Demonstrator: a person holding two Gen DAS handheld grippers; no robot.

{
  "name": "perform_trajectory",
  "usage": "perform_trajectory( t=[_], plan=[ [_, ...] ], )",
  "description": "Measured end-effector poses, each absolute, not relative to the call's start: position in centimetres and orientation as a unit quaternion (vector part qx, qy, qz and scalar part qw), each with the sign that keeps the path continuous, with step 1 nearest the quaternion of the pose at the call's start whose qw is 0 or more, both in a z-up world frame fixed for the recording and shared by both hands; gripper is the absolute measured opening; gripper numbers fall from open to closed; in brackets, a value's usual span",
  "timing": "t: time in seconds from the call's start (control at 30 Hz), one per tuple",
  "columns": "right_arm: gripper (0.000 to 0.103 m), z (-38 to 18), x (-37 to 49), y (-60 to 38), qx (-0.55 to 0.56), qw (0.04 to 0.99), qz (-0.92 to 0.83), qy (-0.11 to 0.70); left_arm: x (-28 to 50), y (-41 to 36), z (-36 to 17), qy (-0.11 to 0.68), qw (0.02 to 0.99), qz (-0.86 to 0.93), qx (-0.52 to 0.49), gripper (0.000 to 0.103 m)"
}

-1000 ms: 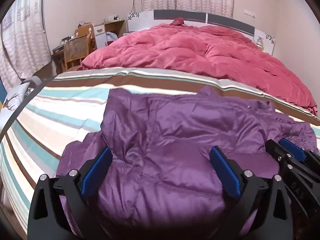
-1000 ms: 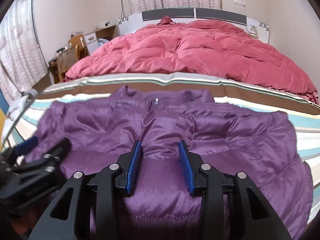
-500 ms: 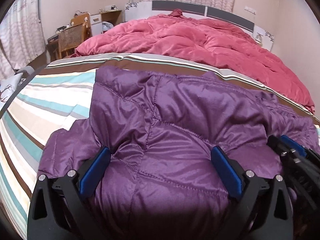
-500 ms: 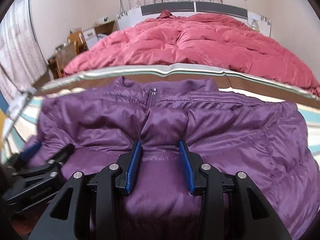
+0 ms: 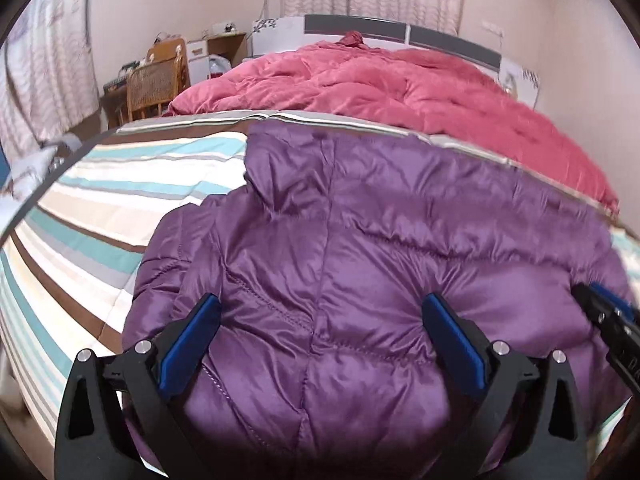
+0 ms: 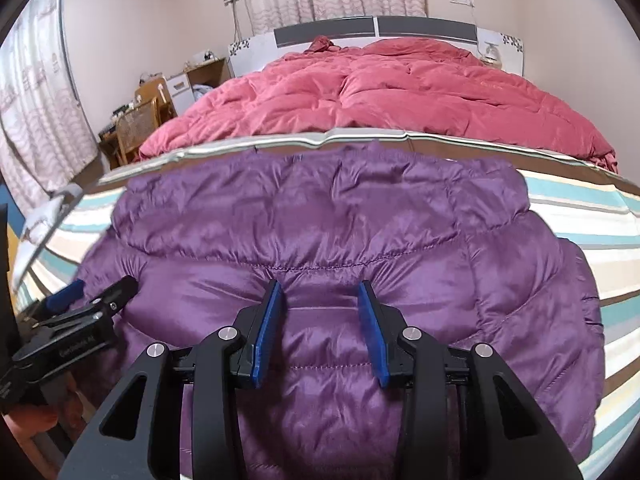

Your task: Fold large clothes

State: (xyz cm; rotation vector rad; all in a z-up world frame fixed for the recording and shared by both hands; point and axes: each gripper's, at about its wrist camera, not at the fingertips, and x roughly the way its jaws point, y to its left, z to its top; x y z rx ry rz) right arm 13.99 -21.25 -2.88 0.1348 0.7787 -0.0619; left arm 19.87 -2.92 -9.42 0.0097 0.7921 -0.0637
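A purple quilted down jacket lies on the striped bedsheet, its near part folded up over the rest so the collar and zip are covered. It also fills the right wrist view. My left gripper has its jaws wide apart, with puffy jacket fabric bulging between the blue pads. My right gripper has its pads closer together, with a bunch of jacket fabric between them. The right gripper shows at the right edge of the left wrist view. The left gripper shows at the lower left of the right wrist view.
A red duvet covers the far half of the bed up to the headboard. A wicker chair and a desk stand at the left by the curtains. The bed's left edge runs diagonally.
Both grippers carried the jacket's near part forward over the rest. The collar and zip seen earlier are now covered. The jacket's far edge lies closer to the red duvet.
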Motion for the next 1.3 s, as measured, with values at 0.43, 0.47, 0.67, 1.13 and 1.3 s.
perform_trajectory(
  t=[0.43, 0.47, 0.67, 1.13, 1.3],
  plan=[
    [0.039, -5.1, 14.6, -21.0, 0.034, 0.922, -0.037, 0.383, 19.1, -0.9, -8.4, 0.405, 0.912, -0.035, -0.053, 0.101],
    [0.039, -5.0, 14.6, -20.9, 0.033, 0.923, -0.038, 0.382, 18.6, -0.1, -8.0, 0.396, 0.915, -0.029, -0.067, 0.101],
    [0.039, -3.8, 13.5, -21.2, 0.056, 0.926, -0.039, 0.372, 17.4, 6.0, -8.0, 0.404, 0.904, 0.043, -0.135, 0.101],
    [0.038, -1.2, 10.5, -19.9, 0.076, 0.931, 0.008, 0.356, 17.9, 6.3, -11.9, 0.450, 0.863, -0.053, -0.222, 0.101],
    [0.036, -2.6, 11.9, -19.9, 0.081, 0.922, 0.008, 0.379, 18.7, 6.4, -11.7, 0.444, 0.850, -0.074, -0.273, 0.092]
  ],
)
